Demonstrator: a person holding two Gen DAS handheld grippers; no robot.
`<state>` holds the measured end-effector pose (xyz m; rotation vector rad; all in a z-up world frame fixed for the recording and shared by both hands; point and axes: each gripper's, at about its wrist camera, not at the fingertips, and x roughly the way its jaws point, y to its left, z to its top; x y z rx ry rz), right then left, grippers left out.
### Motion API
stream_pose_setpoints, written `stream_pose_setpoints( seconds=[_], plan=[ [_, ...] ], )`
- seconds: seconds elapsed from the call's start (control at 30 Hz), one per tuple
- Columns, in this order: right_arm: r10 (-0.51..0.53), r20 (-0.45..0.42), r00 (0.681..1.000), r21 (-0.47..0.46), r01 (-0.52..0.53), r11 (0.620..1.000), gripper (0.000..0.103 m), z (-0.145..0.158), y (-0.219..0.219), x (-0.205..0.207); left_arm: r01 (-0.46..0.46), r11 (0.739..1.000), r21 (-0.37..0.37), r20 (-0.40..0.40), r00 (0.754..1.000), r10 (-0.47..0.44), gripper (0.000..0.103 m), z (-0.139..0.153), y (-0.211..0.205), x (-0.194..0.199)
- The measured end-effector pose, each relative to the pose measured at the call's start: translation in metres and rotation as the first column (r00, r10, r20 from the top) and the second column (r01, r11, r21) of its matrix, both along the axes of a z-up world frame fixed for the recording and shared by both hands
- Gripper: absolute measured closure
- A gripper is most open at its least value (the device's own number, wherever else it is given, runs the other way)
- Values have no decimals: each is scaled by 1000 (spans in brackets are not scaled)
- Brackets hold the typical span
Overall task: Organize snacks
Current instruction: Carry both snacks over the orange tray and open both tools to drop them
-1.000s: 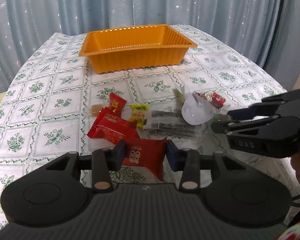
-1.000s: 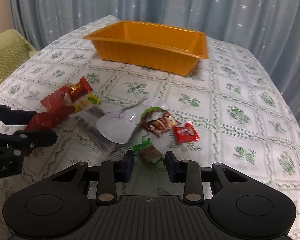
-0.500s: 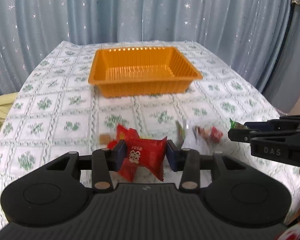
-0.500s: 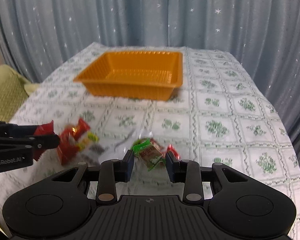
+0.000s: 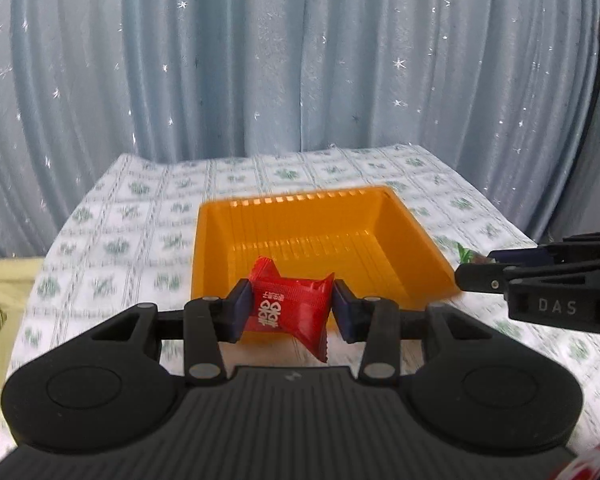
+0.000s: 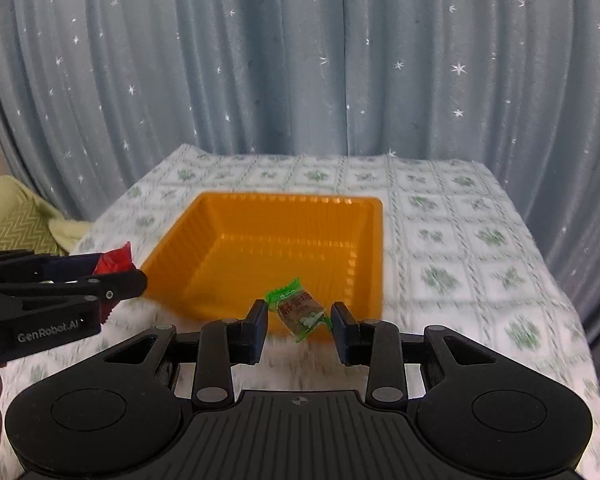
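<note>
Between the narrow jaws, the left gripper (image 5: 288,308) is pinching a light, crinkly red packet (image 5: 290,312) across its middle, while the right gripper (image 6: 299,326) is holding a small green candy (image 6: 298,309) by its slippery wrapper above the orange tray (image 6: 364,248).

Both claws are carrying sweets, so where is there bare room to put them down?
The orange tray looks bare inside. The tablecloth is bare between the tray and the curtain, and on either side. The near edge, by the left gripper and right gripper, is crowded.
</note>
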<state>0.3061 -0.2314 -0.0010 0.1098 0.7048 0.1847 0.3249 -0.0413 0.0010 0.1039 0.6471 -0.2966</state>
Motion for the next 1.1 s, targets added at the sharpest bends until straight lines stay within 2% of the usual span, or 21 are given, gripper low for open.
stream_pose_setpoints(
  seconds=[0.17, 0.33, 0.57, 0.8, 0.83, 0.87, 0.9, 0.93, 0.97, 1.1],
  plan=[
    [-3, -19, 1000, 21, 3, 1000, 68, -10, 0, 49, -9, 1000, 20, -25, 1000, 9, 63, -15, -2, 45],
    [-6, -74, 997, 27, 8, 1000, 68, -35, 1, 83, -13, 1000, 20, -48, 999, 14, 63, -32, -3, 73],
    [-11, -106, 994, 31, 15, 999, 68, -58, 1, 99, -5, 999, 34, -66, 998, 7, 63, -49, -6, 91],
    [-17, -103, 995, 47, 22, 999, 68, -62, 2, 102, 11, 998, 56, -69, 998, -7, 62, -56, -11, 97],
    [-18, -102, 995, 49, 23, 999, 68, -62, 2, 102, 12, 998, 58, -68, 998, -8, 58, -57, -11, 97],
    [-16, -102, 995, 56, 22, 998, 67, -61, 2, 102, 17, 998, 60, -65, 998, -13, 54, -57, -12, 97],
    [-16, -103, 995, 72, 23, 997, 57, -62, 1, 103, 22, 998, 64, -58, 998, -18, 51, -56, -13, 96],
    [-19, -105, 994, 86, 28, 996, 50, -62, -1, 103, 23, 997, 68, -52, 998, -19, 43, -55, -13, 96],
    [-24, -100, 995, 91, 34, 995, 34, -61, -2, 104, 21, 997, 69, -46, 999, -17, 33, -55, -13, 95],
    [-32, -78, 996, 94, 40, 995, 32, -56, -5, 101, 12, 998, 60, -36, 999, -10, 33, -51, -9, 93]
  ],
)
